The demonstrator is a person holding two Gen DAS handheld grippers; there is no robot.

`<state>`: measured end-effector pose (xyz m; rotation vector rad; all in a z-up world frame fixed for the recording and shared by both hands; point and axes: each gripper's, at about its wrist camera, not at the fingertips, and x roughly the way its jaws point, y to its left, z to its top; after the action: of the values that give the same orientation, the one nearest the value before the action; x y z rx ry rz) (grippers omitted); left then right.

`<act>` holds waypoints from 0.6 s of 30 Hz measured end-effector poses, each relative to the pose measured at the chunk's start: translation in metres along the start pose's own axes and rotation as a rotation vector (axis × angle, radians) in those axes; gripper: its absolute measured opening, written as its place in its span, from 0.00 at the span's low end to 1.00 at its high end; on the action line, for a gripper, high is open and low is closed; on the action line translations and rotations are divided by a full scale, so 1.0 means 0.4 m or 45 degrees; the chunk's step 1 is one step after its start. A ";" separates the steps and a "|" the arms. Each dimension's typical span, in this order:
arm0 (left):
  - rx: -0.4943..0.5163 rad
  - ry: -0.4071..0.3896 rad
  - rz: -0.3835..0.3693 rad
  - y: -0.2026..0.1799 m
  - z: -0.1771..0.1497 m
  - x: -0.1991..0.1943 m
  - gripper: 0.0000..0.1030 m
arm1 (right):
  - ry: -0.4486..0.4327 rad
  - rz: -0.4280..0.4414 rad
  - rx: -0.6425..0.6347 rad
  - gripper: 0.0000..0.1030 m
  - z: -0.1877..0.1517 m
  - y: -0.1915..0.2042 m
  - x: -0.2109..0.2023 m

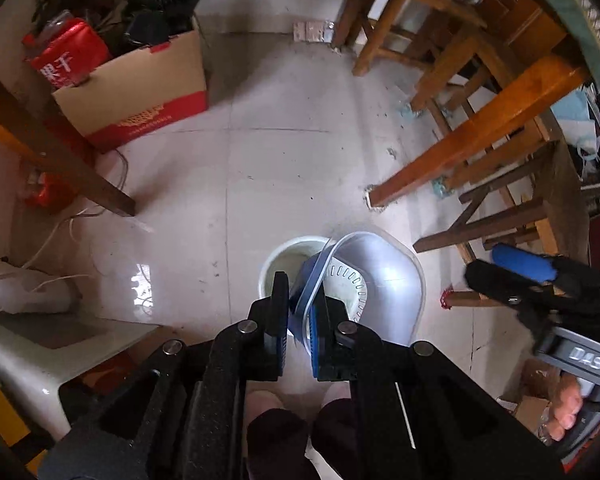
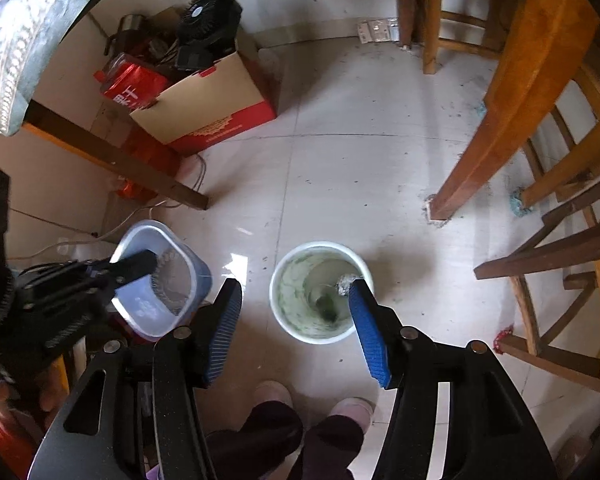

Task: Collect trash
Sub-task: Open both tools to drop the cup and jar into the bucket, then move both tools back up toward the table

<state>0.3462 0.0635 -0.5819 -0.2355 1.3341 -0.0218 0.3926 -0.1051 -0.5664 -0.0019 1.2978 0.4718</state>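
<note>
My left gripper (image 1: 300, 312) is shut on the rim of a clear plastic container (image 1: 376, 280) with a blue tint, tilted in the air. In the right wrist view the container (image 2: 168, 280) hangs left of a white bucket (image 2: 320, 292) that stands on the tiled floor. The bucket holds a crumpled foil scrap (image 2: 346, 284) and dark residue. In the left wrist view the bucket (image 1: 288, 260) sits partly behind the container. My right gripper (image 2: 296, 308) is open and empty, its jaws above the bucket. It also shows at the right of the left wrist view (image 1: 540, 276).
A cardboard box (image 2: 216, 108) with a black fan (image 2: 210, 12) and a red bag stands by the back wall. Wooden table legs (image 2: 512, 120) and chairs (image 2: 560, 240) crowd the right. A dark beam (image 2: 120, 160) slants at left. Cables and a white appliance (image 1: 24, 352) lie at left. The person's feet (image 2: 312, 404) are below.
</note>
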 end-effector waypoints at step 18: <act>0.088 0.043 0.009 -0.088 0.011 -0.089 0.35 | -0.075 -0.052 0.011 0.51 0.021 0.015 -0.167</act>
<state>0.3460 0.0351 -0.5405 -0.1722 1.3652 -0.0659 0.3858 -0.1198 -0.5008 -0.0074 1.2399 0.4286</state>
